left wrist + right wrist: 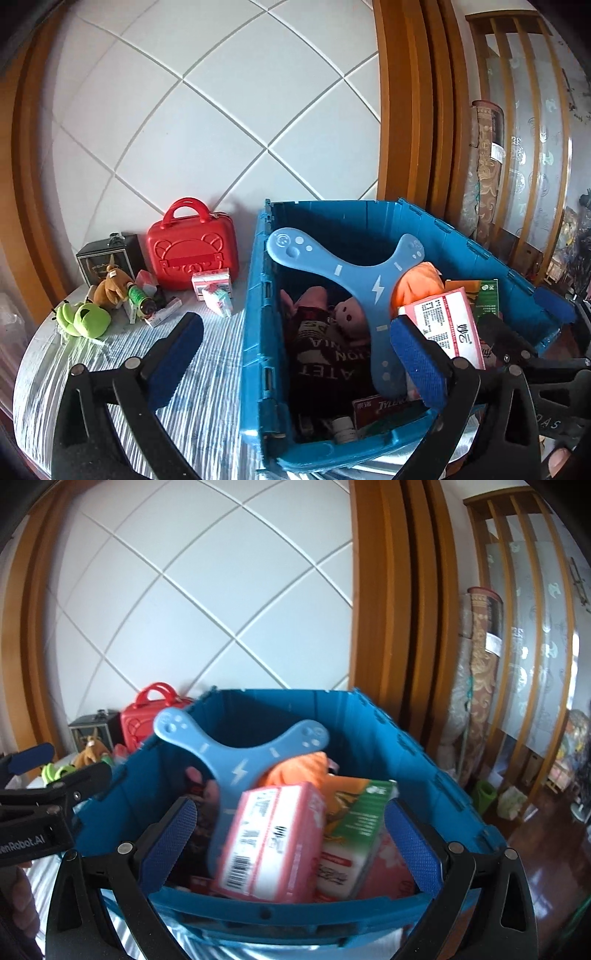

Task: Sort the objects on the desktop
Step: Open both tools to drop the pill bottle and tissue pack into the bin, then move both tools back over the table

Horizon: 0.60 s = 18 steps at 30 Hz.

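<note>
Blue boomerang (373,291) stands propped in blue crate (258,295), one arm pointing down into the crate, two arms spread up-left and up-right (three-armed, no single long axis). Left gripper (299,354) wide open, empty; right gripper (291,845) wide open, empty, over pink box (269,838).

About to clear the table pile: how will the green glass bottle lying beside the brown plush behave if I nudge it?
The green bottle lies on its side, so it will probably roll. Glass, likely slippery and breakable.

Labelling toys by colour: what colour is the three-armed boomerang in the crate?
Light blue boomerang, with a white lightning bolt; clearest from the left wrist.
</note>
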Tool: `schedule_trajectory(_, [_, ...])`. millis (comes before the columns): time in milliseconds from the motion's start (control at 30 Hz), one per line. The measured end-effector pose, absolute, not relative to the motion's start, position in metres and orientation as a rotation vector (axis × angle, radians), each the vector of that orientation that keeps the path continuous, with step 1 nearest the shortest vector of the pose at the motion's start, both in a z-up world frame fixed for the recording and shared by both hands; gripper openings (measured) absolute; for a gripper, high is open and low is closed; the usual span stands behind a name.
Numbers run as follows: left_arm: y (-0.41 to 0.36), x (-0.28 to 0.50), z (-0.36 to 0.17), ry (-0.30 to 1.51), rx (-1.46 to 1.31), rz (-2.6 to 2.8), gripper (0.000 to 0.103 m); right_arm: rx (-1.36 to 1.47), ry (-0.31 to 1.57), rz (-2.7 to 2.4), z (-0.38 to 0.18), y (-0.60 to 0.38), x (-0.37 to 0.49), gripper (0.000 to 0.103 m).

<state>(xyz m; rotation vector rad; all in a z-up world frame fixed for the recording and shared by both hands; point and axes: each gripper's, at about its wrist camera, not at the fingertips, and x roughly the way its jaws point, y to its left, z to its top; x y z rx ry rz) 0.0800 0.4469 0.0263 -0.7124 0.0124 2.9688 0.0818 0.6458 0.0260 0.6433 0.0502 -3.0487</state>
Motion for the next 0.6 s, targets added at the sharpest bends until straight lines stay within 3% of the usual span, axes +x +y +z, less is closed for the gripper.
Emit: schedule_trajectory(600, [0.237,0.090,0.007,-0.153,-0.791,3.123,0.103,0.545,0.131,-2.817,0.039,0.450,0.066,0.103])
